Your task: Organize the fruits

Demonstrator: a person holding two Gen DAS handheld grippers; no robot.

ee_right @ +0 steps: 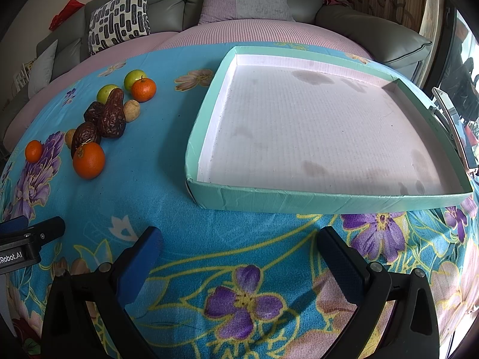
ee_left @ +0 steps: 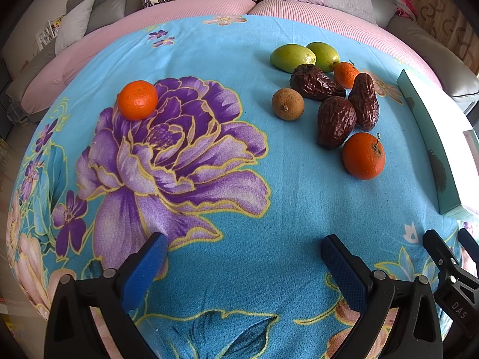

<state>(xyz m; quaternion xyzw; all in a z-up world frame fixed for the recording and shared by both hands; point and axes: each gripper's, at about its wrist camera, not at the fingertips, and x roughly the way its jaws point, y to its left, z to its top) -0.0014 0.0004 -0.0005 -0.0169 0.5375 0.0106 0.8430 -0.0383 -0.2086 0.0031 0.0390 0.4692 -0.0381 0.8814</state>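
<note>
Blue floral cloth (ee_left: pixel 269 179): covers the whole work surface, printed with a large purple flower; a grey sofa with cushions stands behind.

Teal box (ee_right: pixel 329 202): shallow, open-topped, white stained floor, nothing in it; sits on the cloth at the right, apart from the fruit.

Left gripper (ee_left: pixel 244 264): jaws spread wide, nothing between them, low over the cloth at the near edge.

Right gripper (ee_right: pixel 239 257): jaws likewise wide apart and holding nothing, in front of the box's near wall.

Fruit cluster, left of the box:
- two green fruits (ee_left: pixel 292 57), side by side at the far end;
- three wrinkled dark-red dates (ee_left: pixel 336 121), bunched in the middle, touching one another;
- large orange (ee_left: pixel 363 155), nearest, touching a date;
- small orange (ee_left: pixel 345 74), between the dates and the green fruits;
- brown longan (ee_left: pixel 287 103), just left of the dates.

Lone orange (ee_left: pixel 137 99): well apart from the cluster, on the purple flower's upper edge.
</note>
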